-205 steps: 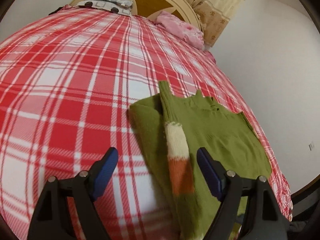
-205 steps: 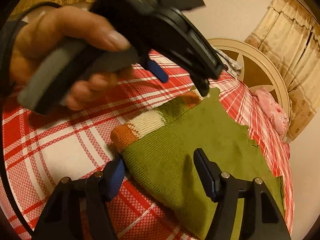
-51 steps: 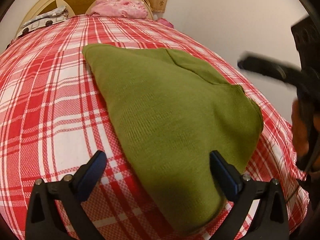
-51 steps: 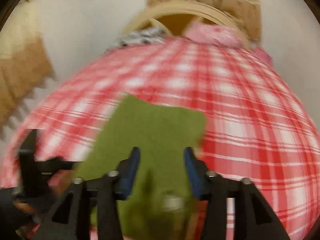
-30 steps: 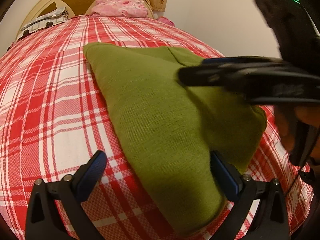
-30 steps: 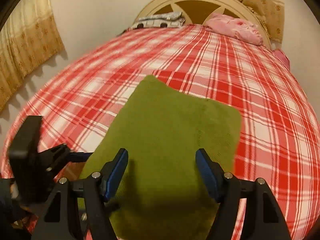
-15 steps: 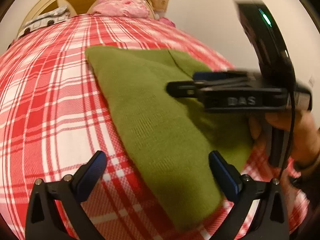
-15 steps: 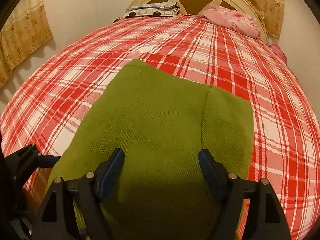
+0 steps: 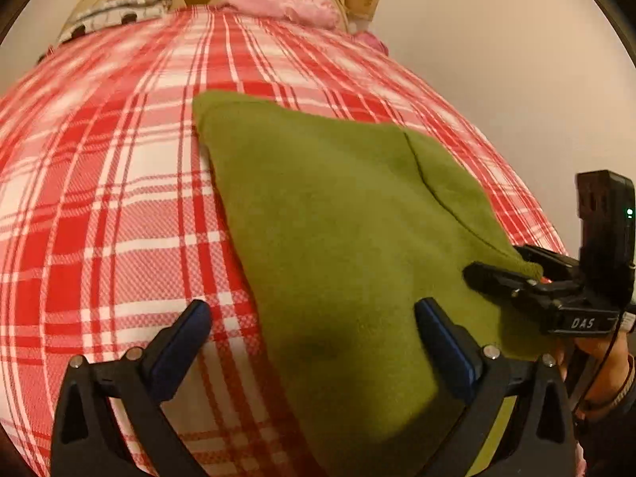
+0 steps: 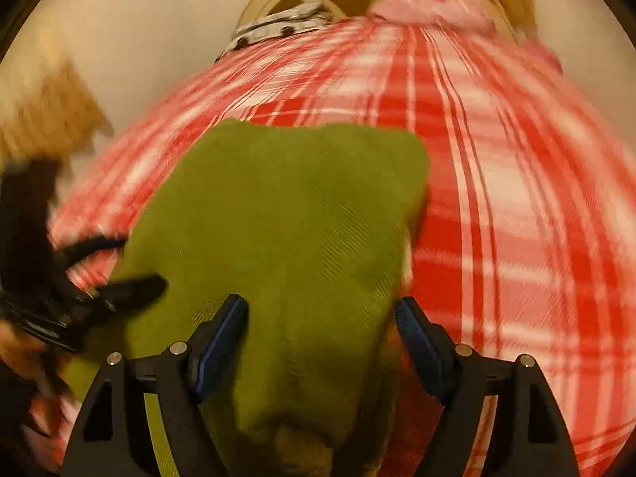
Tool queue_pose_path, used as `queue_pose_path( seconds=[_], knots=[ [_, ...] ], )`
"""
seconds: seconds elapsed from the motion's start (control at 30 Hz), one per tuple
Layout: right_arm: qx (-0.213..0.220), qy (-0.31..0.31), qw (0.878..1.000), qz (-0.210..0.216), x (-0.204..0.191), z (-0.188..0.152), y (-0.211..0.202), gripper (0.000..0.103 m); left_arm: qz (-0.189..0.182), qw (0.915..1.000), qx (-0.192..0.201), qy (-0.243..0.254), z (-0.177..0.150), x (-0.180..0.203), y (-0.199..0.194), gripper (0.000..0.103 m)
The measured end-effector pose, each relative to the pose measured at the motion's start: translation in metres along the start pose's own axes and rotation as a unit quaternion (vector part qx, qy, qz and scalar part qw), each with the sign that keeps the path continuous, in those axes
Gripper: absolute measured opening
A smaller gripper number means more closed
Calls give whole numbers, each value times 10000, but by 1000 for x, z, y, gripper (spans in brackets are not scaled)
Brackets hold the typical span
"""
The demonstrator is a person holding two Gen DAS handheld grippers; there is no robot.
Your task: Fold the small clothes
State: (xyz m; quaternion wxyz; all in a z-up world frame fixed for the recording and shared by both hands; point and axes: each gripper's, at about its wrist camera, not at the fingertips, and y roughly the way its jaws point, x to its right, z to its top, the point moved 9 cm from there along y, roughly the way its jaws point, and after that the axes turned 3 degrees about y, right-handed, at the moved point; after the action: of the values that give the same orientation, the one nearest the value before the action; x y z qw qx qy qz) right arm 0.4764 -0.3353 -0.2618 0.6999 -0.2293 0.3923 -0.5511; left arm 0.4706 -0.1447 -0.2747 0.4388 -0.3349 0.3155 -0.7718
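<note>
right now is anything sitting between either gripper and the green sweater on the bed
Nothing visible does. The left gripper has its jaws open over the near left edge of the green sweater, and the right gripper, whose jaws have just been opening, stands open over its near end. Only the red plaid bedspread lies around the sweater.

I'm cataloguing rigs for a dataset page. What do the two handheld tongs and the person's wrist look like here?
Both tongs, left and right, have black angular frames, silver screws and blue finger pads. The right one's body reads "DAS" and shows a green light. A thin black cable runs by the hand, which wears a wristband.
</note>
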Motion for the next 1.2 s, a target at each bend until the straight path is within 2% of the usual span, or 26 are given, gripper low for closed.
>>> queue_pose_path(
  seconds=[0.07,0.13,0.2,0.23,0.3,0.37,0.43,0.57,0.6,0.67,0.8,1.0,1.2],
  knots=[
    [338,-193,9988,-309,-1,1,-17,78,-6,10000,34,-71,-4,1,-10,103],
    [695,-387,9954,-538,-8,-2,-43,78,-136,9993,274,-208,-15,1,-31,103],
    [938,-553,9930,-457,-21,-11,-69,78,-181,9993,300,-151,-34,4,-40,103],
    [876,-626,9927,-537,-22,-17,-72,78,-169,9995,239,-89,-40,6,-39,103],
    [481,-611,9944,-719,-14,-36,-63,78,-90,9999,111,63,-52,12,-36,103],
    [62,-581,9940,-930,0,-55,-47,78,212,9992,107,337,-53,18,-37,103],
    [132,-382,9966,-719,7,-60,-45,78,291,9983,67,507,-53,24,-36,103],
    [57,-524,9950,-852,2,-58,-51,78,479,9961,222,700,-49,23,-52,103],
    [40,-615,9950,-786,-3,-58,-54,78,650,9941,430,759,-41,20,-61,103],
    [29,-622,9963,-599,-5,-54,-60,78,711,9929,603,736,-32,17,-66,103],
    [74,132,9998,93,7,-35,-57,78,552,9955,351,691,-28,15,-43,103],
    [160,468,9982,334,18,-1,-42,78,53,9993,244,295,-30,17,-29,103],
    [-130,646,9967,472,29,24,-9,78,1,9994,241,243,-31,22,-25,103]
  ],
)
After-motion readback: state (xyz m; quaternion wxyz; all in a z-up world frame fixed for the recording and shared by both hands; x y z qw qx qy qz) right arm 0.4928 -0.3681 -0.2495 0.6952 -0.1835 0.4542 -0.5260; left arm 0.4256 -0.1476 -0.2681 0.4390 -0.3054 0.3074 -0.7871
